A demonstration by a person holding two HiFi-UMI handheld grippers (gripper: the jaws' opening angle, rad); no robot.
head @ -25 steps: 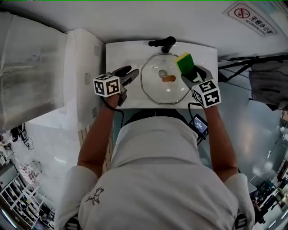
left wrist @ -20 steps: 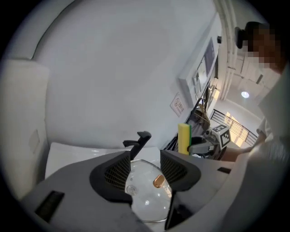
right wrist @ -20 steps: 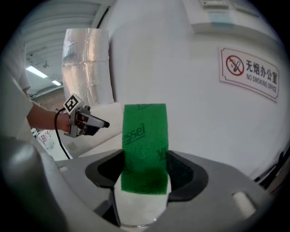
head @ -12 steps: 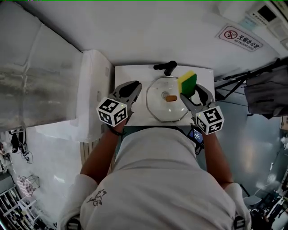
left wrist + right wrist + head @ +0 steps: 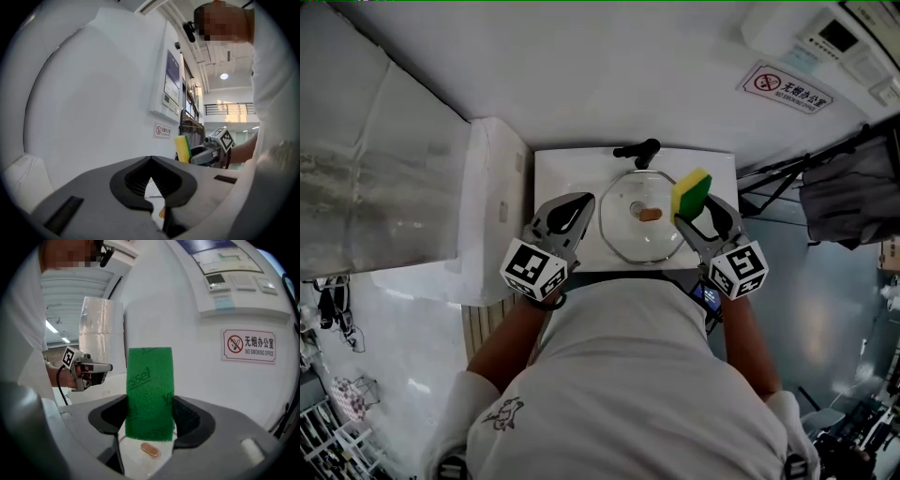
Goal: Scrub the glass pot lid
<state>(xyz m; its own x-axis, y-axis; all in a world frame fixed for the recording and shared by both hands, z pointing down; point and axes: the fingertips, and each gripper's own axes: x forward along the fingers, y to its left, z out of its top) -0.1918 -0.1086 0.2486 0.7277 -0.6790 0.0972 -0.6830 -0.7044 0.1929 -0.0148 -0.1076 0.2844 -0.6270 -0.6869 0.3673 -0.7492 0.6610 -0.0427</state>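
We keep the sponge (image 5: pixel 149 390) pinched in our right gripper (image 5: pixel 696 214), its long axis standing out past the jaws so the green scouring face is free to rub. Our left gripper (image 5: pixel 151 160) has just closed its jaws on nothing. The glass pot lid (image 5: pixel 642 217) lies flat in the sink (image 5: pixel 562 169), knob up. Being round, it has no long axis, though its oblong knob seems to run side to side
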